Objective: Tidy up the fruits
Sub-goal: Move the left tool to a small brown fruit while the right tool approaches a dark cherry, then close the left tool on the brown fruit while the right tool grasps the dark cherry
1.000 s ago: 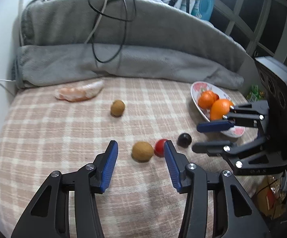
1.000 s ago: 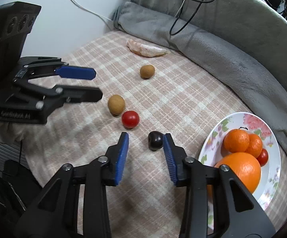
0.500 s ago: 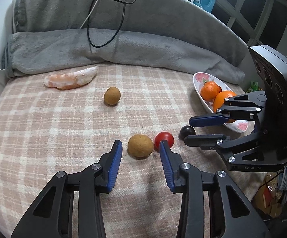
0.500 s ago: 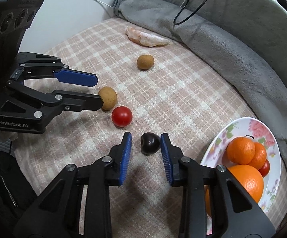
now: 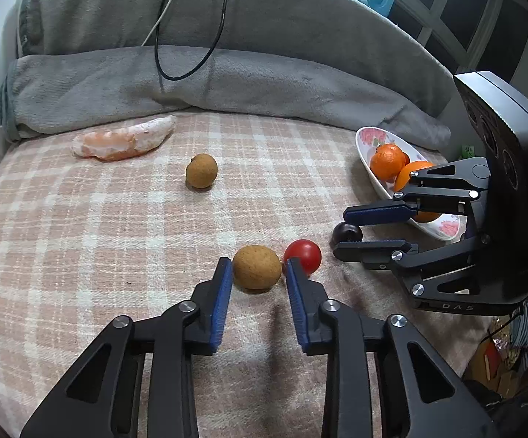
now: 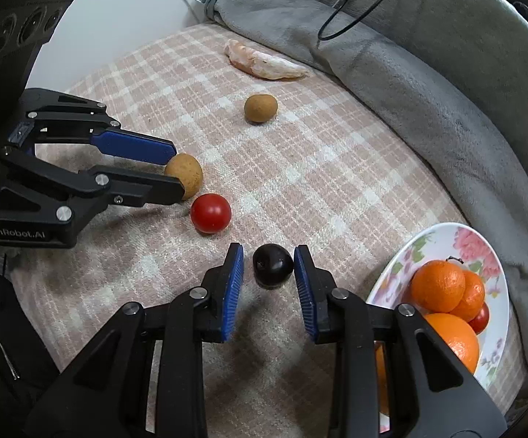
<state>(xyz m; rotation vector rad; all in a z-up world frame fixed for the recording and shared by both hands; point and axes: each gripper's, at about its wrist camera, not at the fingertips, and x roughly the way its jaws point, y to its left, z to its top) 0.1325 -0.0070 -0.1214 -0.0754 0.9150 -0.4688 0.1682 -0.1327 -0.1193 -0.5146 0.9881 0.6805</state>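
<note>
1. Plate (image 6: 497, 255): right of your right fingers, holding oranges (image 6: 437, 286).
2. Your left gripper (image 5: 258, 273): fingers parted, straddling the brown fruit (image 5: 256, 267), no grip visible.
3. Your right gripper (image 6: 268, 261): fingers parted, one each side of the dark fruit (image 6: 273, 265), not clamped.
4. Red tomato (image 5: 303, 255): just outside your left gripper's right finger.
5. Second brown fruit (image 5: 201, 171): well beyond your left fingertips.

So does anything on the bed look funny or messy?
Yes. A peeled orange piece lies bare on the checked blanket beside the grey blanket roll, far from the flowered plate of oranges. It is the only peeled fruit; the others lying loose are whole.
</note>
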